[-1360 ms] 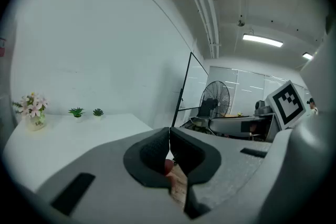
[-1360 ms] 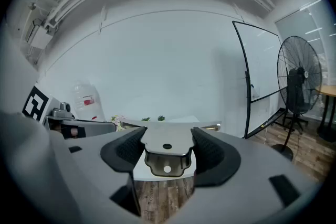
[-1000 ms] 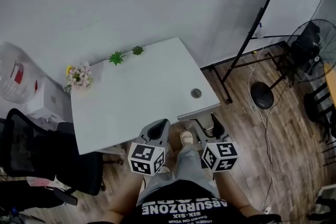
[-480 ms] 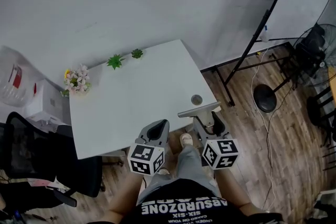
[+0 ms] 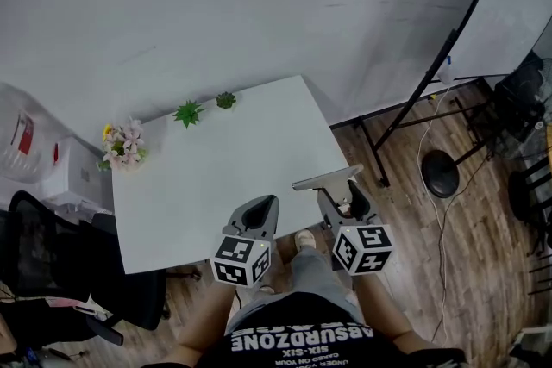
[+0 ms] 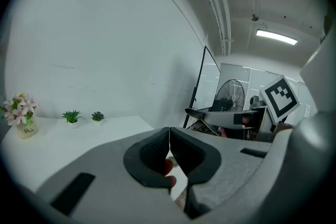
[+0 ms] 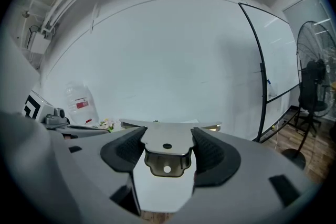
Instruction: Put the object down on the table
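The head view looks steeply down from above the person onto the white table, with the left hand-held gripper and the right hand-held gripper low in frame. Each gripper view sits close behind its own jaws, facing roughly level toward the white wall. The left gripper view shares the table and its potted plants with the head view.
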Demonstrator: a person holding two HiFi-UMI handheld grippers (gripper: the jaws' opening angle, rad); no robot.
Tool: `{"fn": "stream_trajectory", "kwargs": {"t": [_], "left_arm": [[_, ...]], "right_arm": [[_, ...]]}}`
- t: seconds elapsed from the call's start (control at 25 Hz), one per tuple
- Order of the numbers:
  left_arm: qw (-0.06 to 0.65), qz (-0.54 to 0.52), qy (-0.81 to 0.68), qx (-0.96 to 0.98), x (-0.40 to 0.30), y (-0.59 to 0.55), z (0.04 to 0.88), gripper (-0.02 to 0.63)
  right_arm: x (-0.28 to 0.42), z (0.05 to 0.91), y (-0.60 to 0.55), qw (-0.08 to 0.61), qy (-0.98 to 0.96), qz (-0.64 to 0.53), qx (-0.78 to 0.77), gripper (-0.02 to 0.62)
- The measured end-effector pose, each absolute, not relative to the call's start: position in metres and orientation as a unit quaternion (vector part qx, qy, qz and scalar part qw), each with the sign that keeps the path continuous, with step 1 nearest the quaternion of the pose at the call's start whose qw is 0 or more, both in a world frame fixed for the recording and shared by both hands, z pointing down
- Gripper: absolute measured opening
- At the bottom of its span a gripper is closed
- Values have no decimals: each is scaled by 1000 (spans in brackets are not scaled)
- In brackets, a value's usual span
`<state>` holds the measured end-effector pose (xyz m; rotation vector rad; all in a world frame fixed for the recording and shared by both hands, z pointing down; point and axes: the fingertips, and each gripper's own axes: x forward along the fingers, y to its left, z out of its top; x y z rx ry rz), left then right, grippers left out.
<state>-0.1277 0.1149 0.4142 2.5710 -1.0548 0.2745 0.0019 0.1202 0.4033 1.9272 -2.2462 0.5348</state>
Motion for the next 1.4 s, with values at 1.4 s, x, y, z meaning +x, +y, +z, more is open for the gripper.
{"fn": "stream_trajectory", "kwargs": {"t": [1.4], "left_arm": [[195, 116, -419, 879, -81, -14, 435, -2]], "right_arm": [[47, 413, -56, 76, -773, 176, 605, 284]]}}
